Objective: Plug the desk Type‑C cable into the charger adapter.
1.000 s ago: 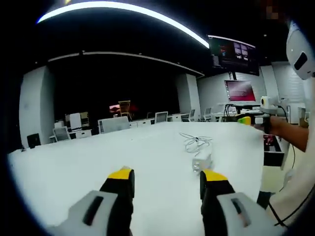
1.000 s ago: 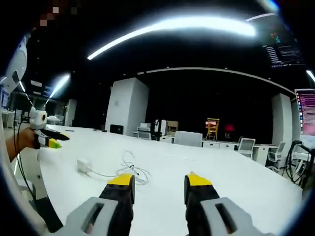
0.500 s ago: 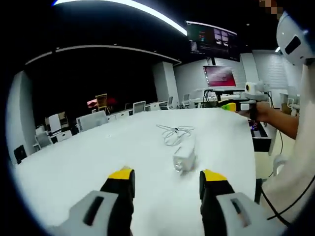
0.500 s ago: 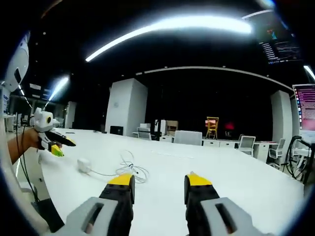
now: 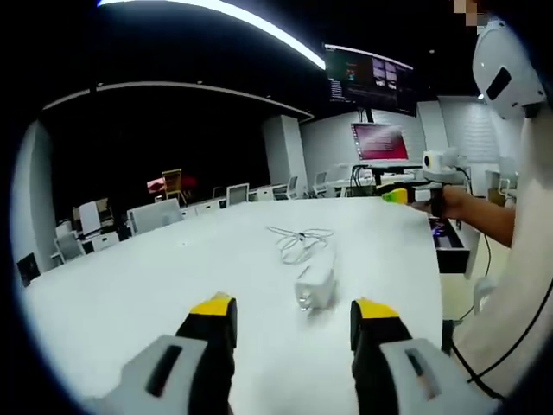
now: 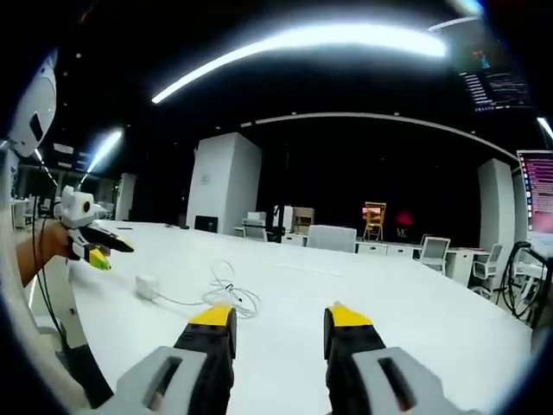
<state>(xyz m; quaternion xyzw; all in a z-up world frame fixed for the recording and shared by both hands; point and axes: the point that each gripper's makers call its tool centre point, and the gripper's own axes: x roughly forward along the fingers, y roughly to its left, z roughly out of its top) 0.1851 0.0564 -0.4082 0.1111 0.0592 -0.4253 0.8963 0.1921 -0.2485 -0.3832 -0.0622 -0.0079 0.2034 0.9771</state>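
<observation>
Left gripper hangs low over the white table, jaws spread wide, nothing between them. Charger adapter lies just ahead, a bit right of the gap's centre line, prong end facing the camera. It sits towards the table's near edge on the person's side. Type-C cable lies in a loose tangle just beyond the adapter, further in from that edge; a strand runs up to the adapter, can't tell if it's already seated or just lying against it.

Right gripper is also low over the table, jaws apart, empty. In the right gripper view the adapter sits well off to the left, near the table edge, w/ the cable coil between it and this gripper's jaws. The other gripper hovers above the adapter there, held by a hand.

Handling, as a guess: adapter is a small rigid plastic block, light, smooth-sided, so likely to skid on the slick tabletop if nudged. Best gripped across its flat sides, mid-body, port end left free. Cable is thin, floppy, springy in its loops; grab right behind the plug's stiff shell, not the limp cord, or the tip will wander. Tangle may drag along when lifted.
</observation>
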